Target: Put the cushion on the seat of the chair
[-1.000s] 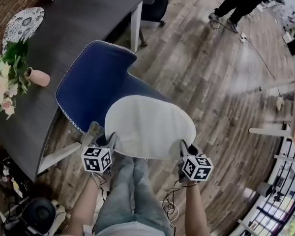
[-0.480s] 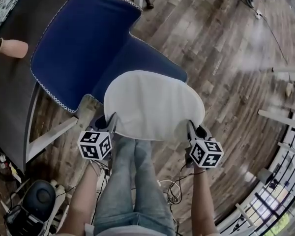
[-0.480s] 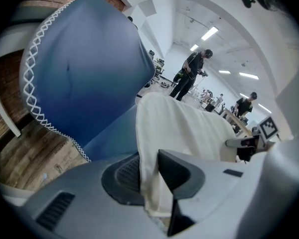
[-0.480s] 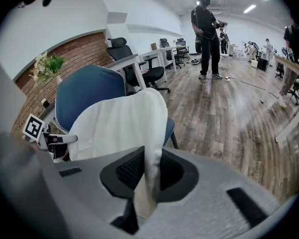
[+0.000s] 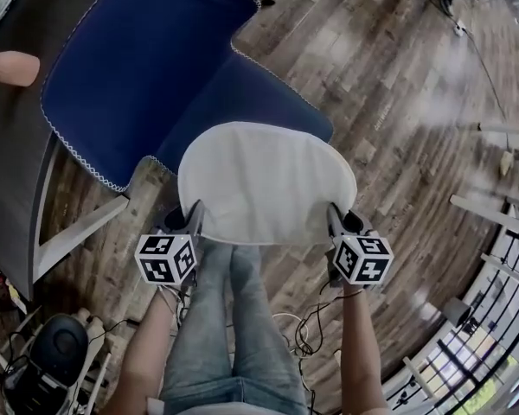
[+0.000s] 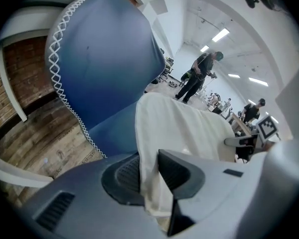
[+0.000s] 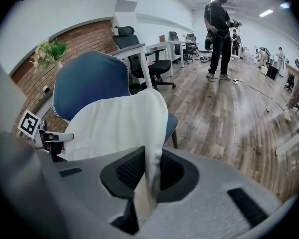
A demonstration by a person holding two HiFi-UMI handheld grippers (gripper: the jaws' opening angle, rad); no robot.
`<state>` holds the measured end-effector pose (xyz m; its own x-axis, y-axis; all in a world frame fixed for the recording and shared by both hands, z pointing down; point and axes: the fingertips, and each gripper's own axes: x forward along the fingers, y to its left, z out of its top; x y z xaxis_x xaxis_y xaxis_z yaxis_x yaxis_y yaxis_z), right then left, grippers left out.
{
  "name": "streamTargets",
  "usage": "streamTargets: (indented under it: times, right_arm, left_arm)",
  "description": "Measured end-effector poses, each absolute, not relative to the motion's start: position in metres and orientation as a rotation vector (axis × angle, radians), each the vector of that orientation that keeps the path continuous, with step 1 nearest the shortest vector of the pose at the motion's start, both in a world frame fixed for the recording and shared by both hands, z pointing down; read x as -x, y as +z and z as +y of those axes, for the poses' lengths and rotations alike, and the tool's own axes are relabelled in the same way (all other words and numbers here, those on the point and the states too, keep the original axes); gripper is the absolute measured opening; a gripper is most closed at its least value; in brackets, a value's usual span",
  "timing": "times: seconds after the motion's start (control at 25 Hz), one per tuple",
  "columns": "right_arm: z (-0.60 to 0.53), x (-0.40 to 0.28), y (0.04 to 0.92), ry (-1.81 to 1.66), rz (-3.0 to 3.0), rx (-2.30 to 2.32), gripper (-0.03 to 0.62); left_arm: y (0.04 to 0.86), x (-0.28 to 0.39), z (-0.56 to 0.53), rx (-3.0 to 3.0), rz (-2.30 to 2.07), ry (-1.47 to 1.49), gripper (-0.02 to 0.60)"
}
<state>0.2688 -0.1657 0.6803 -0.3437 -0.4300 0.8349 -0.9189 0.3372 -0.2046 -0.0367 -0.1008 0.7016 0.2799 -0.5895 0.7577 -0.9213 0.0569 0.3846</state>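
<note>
Over the blue chair seat [image 5: 251, 98], we find the white cushion [image 5: 264, 184], left hand-held gripper [image 5: 194, 219] clenched on its near-left edge, right hand-held gripper [image 5: 334, 220] clenched on its near-right edge

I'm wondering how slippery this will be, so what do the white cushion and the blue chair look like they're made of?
The cushion looks like soft, matte off-white cloth: its edge folds and bunches where it is pinched; the filling can't be told. The chair seems upholstered in matte dark-blue fabric, with white zigzag stitching along its rim.
</note>
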Motion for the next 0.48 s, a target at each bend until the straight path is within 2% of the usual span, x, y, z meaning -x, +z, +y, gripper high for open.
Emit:
streamTargets:
  times: [0.48]
  right_arm:
    - [-0.231, -0.253, 0.705, 0.750, -1.891, -0.935, 0.061]
  left_arm:
    - [0.724, 0.023, -0.087, -1.488, -1.429, 0.348, 0.075]
